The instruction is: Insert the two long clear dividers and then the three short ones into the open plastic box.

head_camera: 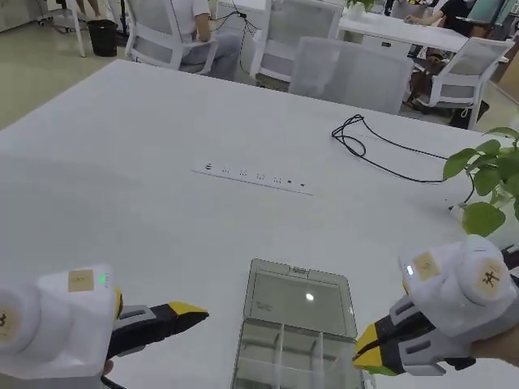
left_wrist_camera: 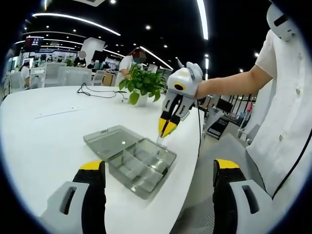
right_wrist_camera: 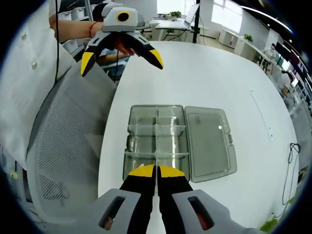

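**Open clear box near the surface's front edge, a tool on either side**

A wide white surface [head_camera: 162,162] runs away from the person, with open room all around the box. A flush socket strip [head_camera: 255,177] sits mid-surface. A looped black cable [head_camera: 381,150] and a leafy plant [head_camera: 486,178] lie toward the far right. Chairs [head_camera: 349,73] line the far edge. The open plastic box [right_wrist_camera: 170,141] lies close to the near edge, its lid [head_camera: 298,301] folded flat on the far side. In the right gripper view, a mesh chair [right_wrist_camera: 63,136] stands just past that near edge.

Clear dividers [right_wrist_camera: 146,127] stand inside the box and split it into compartments. Their exact number is hard to tell.

The left tool [head_camera: 190,312] hovers left of the box, apart from it and pointing toward it, with its jaws spread wide. The right tool [head_camera: 369,352] hangs just beside the box's right rim, tips angled down toward it, jaws pressed together. In the left gripper view, a bare forearm [left_wrist_camera: 229,83] reaches out level from a short white sleeve [left_wrist_camera: 273,53] to carry the right tool.
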